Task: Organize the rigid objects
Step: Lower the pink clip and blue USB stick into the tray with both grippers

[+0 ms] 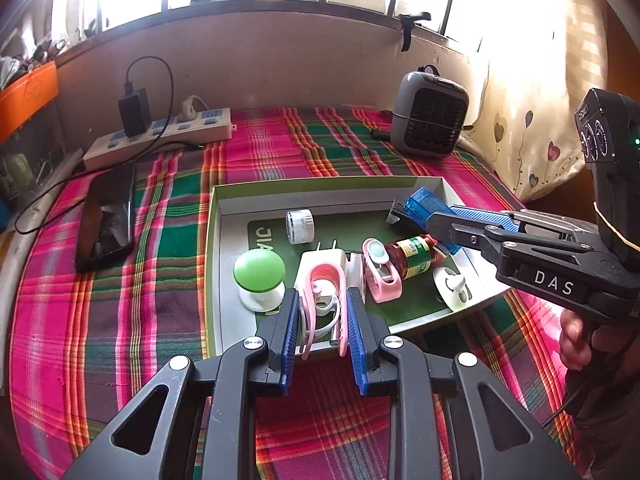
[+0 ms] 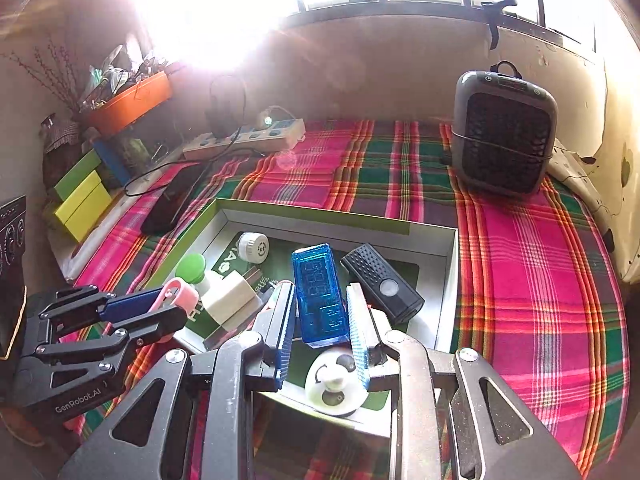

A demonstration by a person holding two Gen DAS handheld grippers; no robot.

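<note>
A shallow green-rimmed box (image 1: 212,248) (image 2: 450,280) lies on the plaid cloth and holds several small objects. My left gripper (image 1: 323,308) is shut on a pink clip (image 1: 324,292) over the box's near edge; it also shows in the right wrist view (image 2: 176,294). My right gripper (image 2: 320,300) is shut on a translucent blue USB tester (image 2: 320,292) and holds it above the box's right part; it shows too in the left wrist view (image 1: 424,204). In the box lie a green-topped knob (image 1: 259,270), a white charger (image 1: 320,264), a white cap (image 1: 300,226), a second pink clip (image 1: 380,272), a red bottle (image 1: 412,258), a white round hook (image 2: 334,380) and a black remote (image 2: 380,282).
A black phone (image 1: 106,220) lies left of the box. A power strip with a black adapter (image 1: 160,136) sits at the back left. A grey mini fan (image 1: 428,114) (image 2: 504,132) stands at the back right. Green and yellow boxes (image 2: 82,196) stand at the far left edge.
</note>
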